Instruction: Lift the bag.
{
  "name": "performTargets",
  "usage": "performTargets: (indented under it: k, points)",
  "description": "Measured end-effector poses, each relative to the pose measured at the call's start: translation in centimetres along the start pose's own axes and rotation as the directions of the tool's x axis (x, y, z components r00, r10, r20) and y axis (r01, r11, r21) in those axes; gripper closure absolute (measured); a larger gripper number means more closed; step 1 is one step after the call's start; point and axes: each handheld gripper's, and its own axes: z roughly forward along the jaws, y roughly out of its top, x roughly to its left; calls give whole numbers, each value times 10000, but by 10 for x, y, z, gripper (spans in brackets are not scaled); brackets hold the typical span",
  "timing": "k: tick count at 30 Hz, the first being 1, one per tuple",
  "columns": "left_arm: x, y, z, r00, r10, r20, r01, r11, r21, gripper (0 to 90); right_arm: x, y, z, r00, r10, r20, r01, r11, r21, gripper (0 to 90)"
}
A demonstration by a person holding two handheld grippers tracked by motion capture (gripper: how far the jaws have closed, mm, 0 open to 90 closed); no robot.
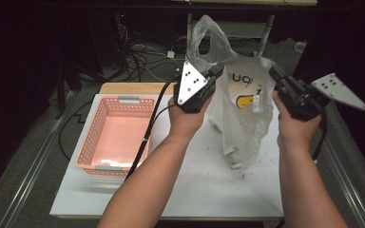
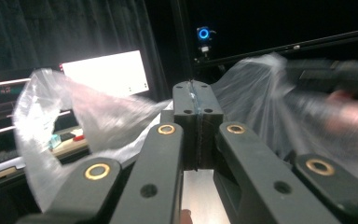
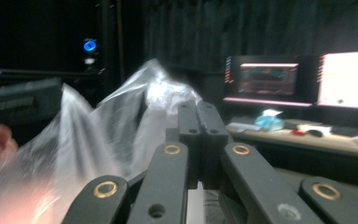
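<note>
From above, a pink basket (image 1: pixel 114 135) sat well left of the left gripper (image 1: pixel 217 71), whose jaws were pinched on the edge of a clear plastic bag (image 1: pixel 240 114); the bag hung between both sets of fingers over the white table (image 1: pixel 195 185). The left gripper view showed film caught between pressed pads. The right gripper (image 1: pixel 273 72) clamped the bag's far edge; its own view showed lit monitors (image 3: pixel 349 79) beyond
</note>
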Motion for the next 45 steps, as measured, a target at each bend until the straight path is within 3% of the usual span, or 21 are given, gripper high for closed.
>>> performTargets:
  k: [3, 6, 13, 15, 17, 21, 30, 34, 38, 43, 45]
  points:
    - [5, -1, 4, 9999, -146, -64, 146, 9999, 42, 885, -11, 12, -3, 9995, -111, 291, 116, 9997, -192, 900]
    - [9, -10, 9, 9997, -239, 82, 234, 9980, 587, 885, -15, 11, -3, 9992, -192, 352, 193, 9998, -20, 900]
    - [14, -50, 3, 9982, -573, 175, 530, 9809, 1872, 881, -15, -40, 4, 9997, -74, 222, 44, 9907, 1361, 900]
    - [15, -58, -5, 9983, -577, 38, 557, 9768, 2069, 863, -16, -53, 4, 9998, -76, 160, 48, 9862, 1658, 900]
    - [17, -62, -18, 9978, -657, -84, 661, 9809, 1831, 832, -16, -62, 3, 9999, 7, 161, -37, 9829, 1841, 900]
    - [23, -64, -41, 9965, -783, -276, 821, 9792, 1858, 766, -18, -72, -2, 10000, 28, 90, -46, 9788, 2048, 900]
    - [23, -65, -92, 9961, -749, -459, 828, 9745, 2086, 735, -10, -63, -24, 9996, -125, -268, 167, 9861, 1653, 877]
    - [17, -79, -108, 9933, -1039, -506, 1137, 9578, 2641, 719, -7, -60, -34, 9986, -160, -509, 239, 9868, 1600, 832]
    - [5, -104, -113, 9886, -1468, -320, 1488, 9264, 3459, 703, -3, -70, -42, 9970, -130, -760, 277, 9803, 1957, 771]
    - [-14, -133, -112, 9830, -1827, 183, 1557, 8822, 4444, 642, 2, -95, -48, 9943, -112, -1063, 412, 9576, 2850, 668]
    - [-21, -143, -112, 9778, -2071, 307, 1684, 8654, 4720, 623, 2, -108, -49, 9924, 8, -1233, 412, 9403, 3379, 618]
